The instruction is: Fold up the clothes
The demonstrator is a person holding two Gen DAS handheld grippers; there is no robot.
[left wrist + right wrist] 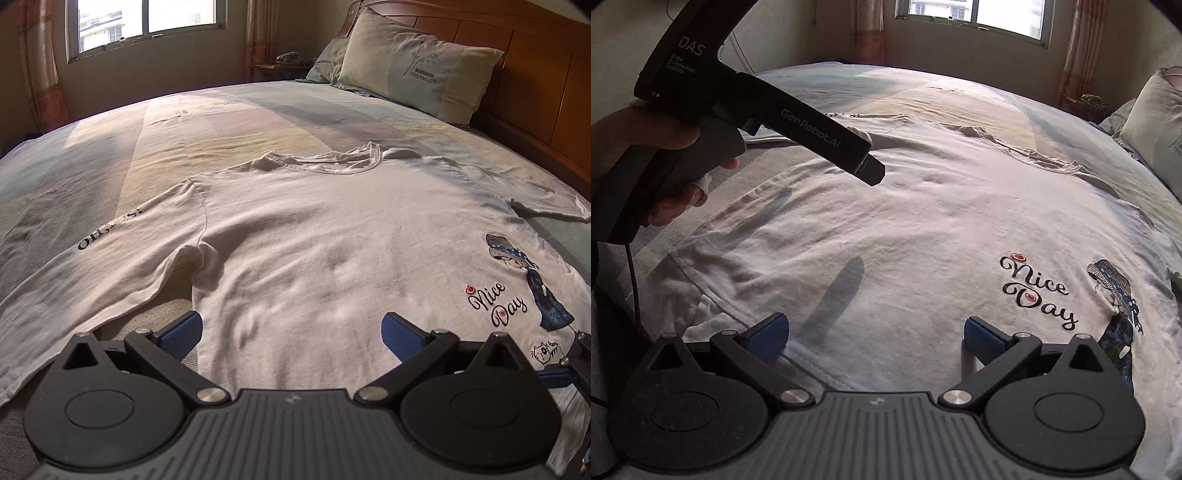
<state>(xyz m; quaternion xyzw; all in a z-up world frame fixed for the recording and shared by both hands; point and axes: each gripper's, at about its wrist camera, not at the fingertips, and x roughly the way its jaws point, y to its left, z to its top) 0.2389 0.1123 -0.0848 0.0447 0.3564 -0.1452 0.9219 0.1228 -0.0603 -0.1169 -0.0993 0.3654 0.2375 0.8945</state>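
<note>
Both hand-held grippers, left [291, 334] and right [875, 336], hover spread and empty over the white T-shirt [314, 236], which lies flat, unfolded on the bed [110, 147]; every fold remains.

Striped bed [166, 140], white T-shirt [314, 236] spread flat, pillows [417, 66] at headboard

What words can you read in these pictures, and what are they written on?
"Nice Day" on the front of the white T-shirt.
"OH, YES!" on the T-shirt's sleeve.
"DREAMCITY" on the pillow; the small mark above it is too blurred to read.
"DAS Data Acquisition System" and "GenRobot.AI" on the left gripper, seen from the right wrist.
</note>
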